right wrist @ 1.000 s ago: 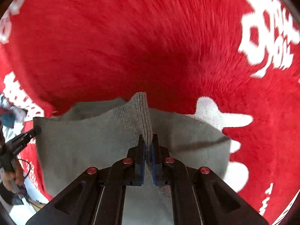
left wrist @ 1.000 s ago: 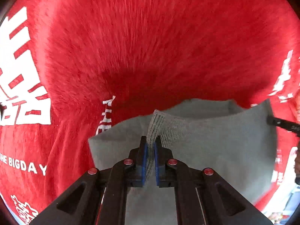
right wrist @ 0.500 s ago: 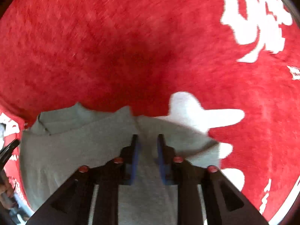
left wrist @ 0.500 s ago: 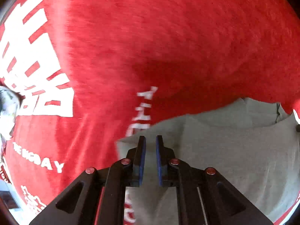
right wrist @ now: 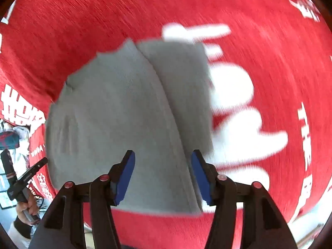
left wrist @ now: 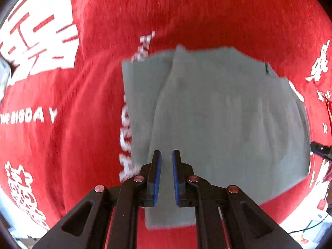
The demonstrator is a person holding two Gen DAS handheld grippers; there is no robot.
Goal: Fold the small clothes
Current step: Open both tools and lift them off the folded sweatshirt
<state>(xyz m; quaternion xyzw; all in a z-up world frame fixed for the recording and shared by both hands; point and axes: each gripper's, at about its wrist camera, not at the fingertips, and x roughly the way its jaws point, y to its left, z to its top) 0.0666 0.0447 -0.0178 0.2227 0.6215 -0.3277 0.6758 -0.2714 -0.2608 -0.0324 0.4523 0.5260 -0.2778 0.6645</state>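
Left gripper (left wrist: pixel 166 159) hovers, narrowly parted, empty; right gripper (right wrist: pixel 162 159) spread wide, empty. Grey garment (left wrist: pixel 217 124) lies folded, long axis 12-to-6, on red cloth (left wrist: pixel 186 14).

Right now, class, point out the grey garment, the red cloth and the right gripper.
grey garment (left wrist: pixel 217 114), left wrist view, middle of top layer.
red cloth (right wrist: pixel 83 31), right wrist view, bare red area.
right gripper (right wrist: pixel 162 157), right wrist view, midway between fingertips.

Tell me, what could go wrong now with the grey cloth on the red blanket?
The grey cloth lies folded, but one layer slants, leaving a strip uncovered along one side, so the fold may end up crooked. The left gripper and right gripper both hover low over it, holding nothing; their fingers might snag an edge and reopen it. The fuzzy red blanket may drag it.
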